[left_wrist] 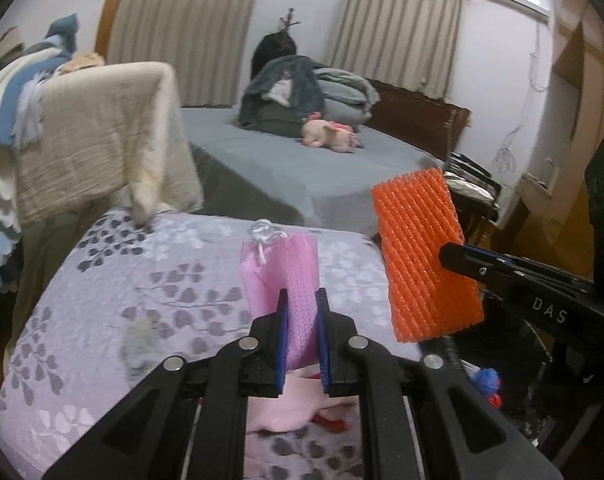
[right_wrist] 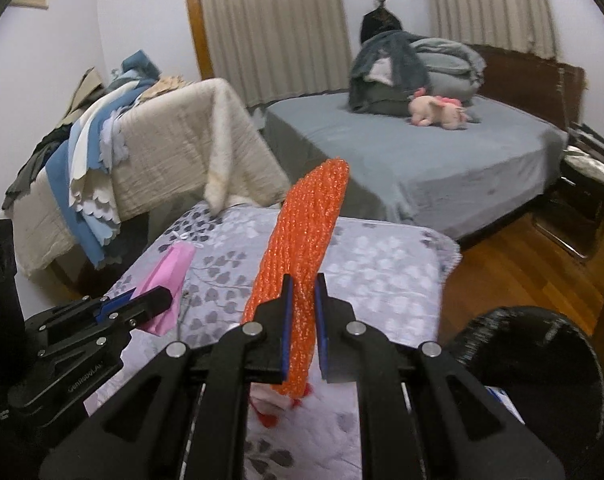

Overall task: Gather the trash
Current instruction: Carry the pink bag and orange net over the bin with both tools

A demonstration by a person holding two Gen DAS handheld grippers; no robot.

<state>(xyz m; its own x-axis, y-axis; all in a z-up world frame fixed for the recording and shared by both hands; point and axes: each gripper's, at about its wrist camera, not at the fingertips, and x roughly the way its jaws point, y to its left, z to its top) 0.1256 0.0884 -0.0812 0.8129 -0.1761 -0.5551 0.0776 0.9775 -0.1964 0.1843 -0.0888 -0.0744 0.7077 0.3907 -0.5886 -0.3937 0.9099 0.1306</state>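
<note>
My left gripper (left_wrist: 303,300) is shut on a pink foam net sleeve (left_wrist: 298,276) with a pink bag and white string at its top, held above the floral-covered table (left_wrist: 150,280). In the right wrist view the same left gripper (right_wrist: 158,300) clamps the pink piece (right_wrist: 170,272) at the left. My right gripper (right_wrist: 303,284) is shut on an orange foam net sleeve (right_wrist: 309,232) that stands up between its pads. The left wrist view shows that orange sleeve (left_wrist: 421,256) broadside at the right, pinched by the right gripper (left_wrist: 449,254).
A black trash bin (right_wrist: 541,360) sits low right beside the table, its inside (left_wrist: 501,360) holding blue and red scraps. More pink and red scraps (left_wrist: 302,416) lie under the left gripper. A cloth-draped chair (left_wrist: 102,132) and a grey bed (left_wrist: 302,160) stand behind.
</note>
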